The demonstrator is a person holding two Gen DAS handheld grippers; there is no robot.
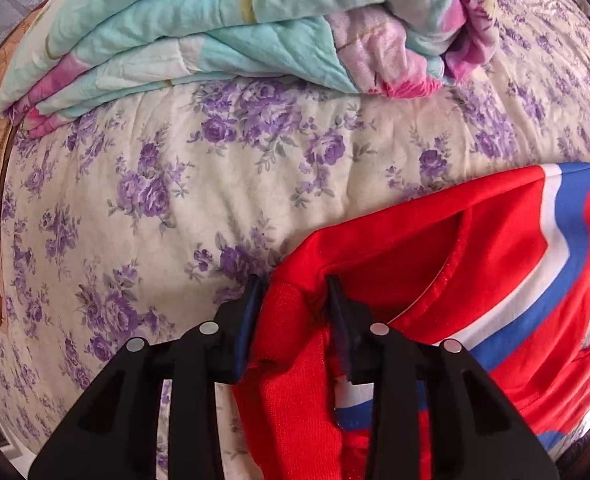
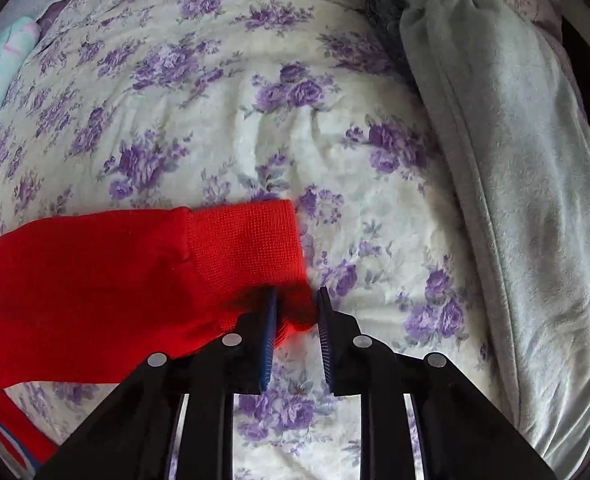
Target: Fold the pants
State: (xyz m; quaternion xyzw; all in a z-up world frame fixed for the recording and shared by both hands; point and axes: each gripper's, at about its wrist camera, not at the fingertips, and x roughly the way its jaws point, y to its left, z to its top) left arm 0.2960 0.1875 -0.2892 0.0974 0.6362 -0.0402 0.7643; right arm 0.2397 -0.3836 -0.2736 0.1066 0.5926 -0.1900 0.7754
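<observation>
**Q:** On the bedsheet (image 1: 143,208), where did the red track pants (image 1: 435,264) lie, and how did the left gripper (image 1: 293,280) stand to them?

**A:** In the left wrist view the pants filled the field from 3 to 6 o'clock, with a white and blue stripe (image 1: 563,240) curving toward 3 o'clock. The left gripper's jaws were clamped on a bunched ribbed red edge, which filled the gap between the two pads. A folded turquoise and pink quilt (image 1: 183,36) lay at 12 o'clock, well apart from the pants.

**Q:** And the right gripper (image 2: 297,292)?

**A:** In the right wrist view a pant leg entered from 9 o'clock and ended in a ribbed cuff (image 2: 247,240) near centre, flat on the floral sheet. The right gripper's jaws stood at the cuff's lower corner with a fold of red knit pinched between them; the pads pressed on it. A pale grey fleece blanket (image 2: 507,160) ran from 1 to 4 o'clock, apart from the cuff.
</observation>
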